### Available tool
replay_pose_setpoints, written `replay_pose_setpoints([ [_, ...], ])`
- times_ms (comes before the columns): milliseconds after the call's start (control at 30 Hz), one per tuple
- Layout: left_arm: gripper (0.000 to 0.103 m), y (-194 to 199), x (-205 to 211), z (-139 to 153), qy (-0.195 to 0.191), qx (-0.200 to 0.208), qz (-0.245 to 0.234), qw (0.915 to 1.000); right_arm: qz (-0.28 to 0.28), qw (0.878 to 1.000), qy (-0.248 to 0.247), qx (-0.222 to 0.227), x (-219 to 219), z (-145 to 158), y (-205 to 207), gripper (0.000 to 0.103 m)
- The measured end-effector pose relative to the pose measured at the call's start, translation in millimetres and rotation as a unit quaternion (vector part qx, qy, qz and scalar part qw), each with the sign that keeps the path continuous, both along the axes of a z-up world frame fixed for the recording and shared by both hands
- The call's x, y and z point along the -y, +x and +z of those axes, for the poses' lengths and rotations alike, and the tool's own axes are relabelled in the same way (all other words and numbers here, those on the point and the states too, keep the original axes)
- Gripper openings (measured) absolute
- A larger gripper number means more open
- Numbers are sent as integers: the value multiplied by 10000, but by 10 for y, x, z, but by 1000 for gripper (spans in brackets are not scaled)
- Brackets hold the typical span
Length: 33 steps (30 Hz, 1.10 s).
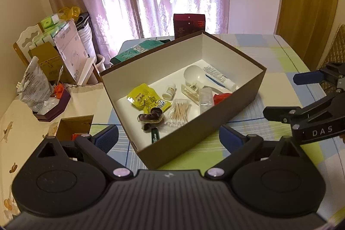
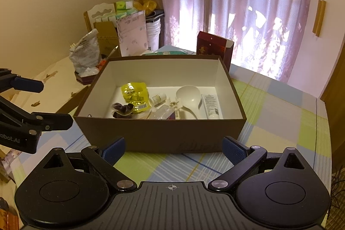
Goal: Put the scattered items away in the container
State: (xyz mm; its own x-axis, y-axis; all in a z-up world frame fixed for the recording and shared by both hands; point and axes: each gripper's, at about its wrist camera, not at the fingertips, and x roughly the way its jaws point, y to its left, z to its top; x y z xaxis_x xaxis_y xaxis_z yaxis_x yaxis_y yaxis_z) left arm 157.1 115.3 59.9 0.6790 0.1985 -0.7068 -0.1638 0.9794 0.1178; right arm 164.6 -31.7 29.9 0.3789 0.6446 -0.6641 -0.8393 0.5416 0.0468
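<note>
Left wrist view: both grippers (image 1: pixel 168 136) (image 2: pixel 173 149) agape, seemingly empty, before filled box (image 1: pixel 235 110).

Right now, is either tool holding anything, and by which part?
Nothing is held: the left tool and right tool are both open and empty in front of the box.

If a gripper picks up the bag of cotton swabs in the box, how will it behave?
The cotton swab bag looks thin and clear, so it probably is light, crumples and feels slippery. The swabs lie loose inside, so they would likely shift when lifted.
</note>
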Motion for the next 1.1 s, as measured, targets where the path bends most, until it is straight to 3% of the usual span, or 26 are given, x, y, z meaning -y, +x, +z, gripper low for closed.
replay_pose_setpoints([
  [500, 98, -315, 390, 139, 57, 167, 313, 9994, 100, 9999, 113, -75, 361, 68, -115, 101],
  [1100, 98, -484, 657, 86, 84, 88, 685, 9976, 242, 9994, 77, -238, 577, 4, -115, 101],
])
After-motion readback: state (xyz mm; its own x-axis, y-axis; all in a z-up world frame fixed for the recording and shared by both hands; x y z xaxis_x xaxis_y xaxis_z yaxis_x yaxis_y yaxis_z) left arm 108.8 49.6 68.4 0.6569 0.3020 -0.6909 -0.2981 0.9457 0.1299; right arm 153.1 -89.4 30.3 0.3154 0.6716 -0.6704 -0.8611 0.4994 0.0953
